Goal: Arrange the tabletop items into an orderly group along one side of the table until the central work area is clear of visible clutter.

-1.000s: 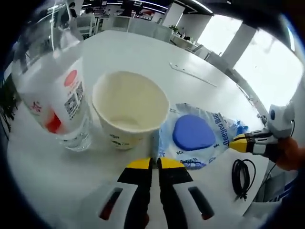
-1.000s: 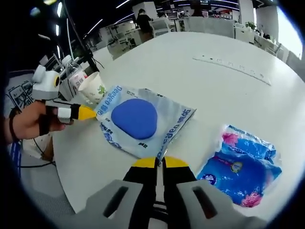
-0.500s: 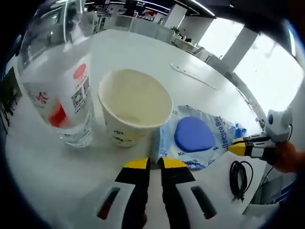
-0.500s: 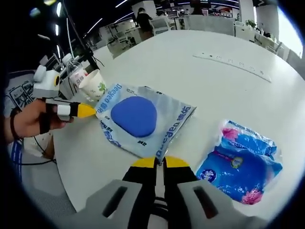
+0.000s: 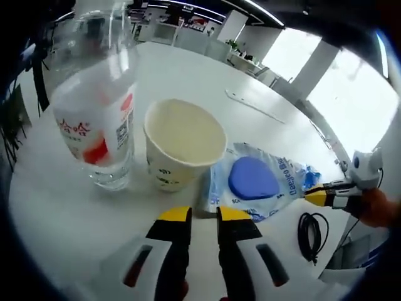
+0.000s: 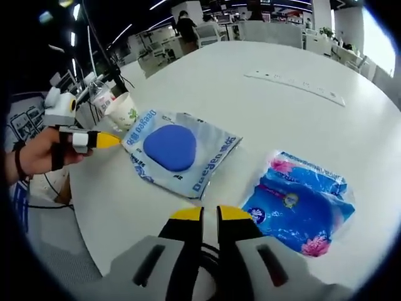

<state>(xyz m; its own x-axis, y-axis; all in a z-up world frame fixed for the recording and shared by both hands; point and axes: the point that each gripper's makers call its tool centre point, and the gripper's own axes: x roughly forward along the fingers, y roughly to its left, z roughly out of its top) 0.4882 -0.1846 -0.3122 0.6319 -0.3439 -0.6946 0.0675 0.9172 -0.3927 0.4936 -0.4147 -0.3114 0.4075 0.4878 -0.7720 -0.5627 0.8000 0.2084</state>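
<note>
Both grippers have let go of the clear packet (image 6: 175, 152) with the blue oval pad; left gripper (image 5: 203, 214) and right gripper (image 6: 209, 213) stand slightly parted, empty. It lies flat beside the upright paper cup (image 5: 183, 142) and plastic bottle (image 5: 97, 113).

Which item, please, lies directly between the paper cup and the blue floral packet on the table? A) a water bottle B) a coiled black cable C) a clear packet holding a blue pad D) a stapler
C: in the right gripper view the clear packet with the blue pad lies between the paper cup and the blue floral packet.
</note>
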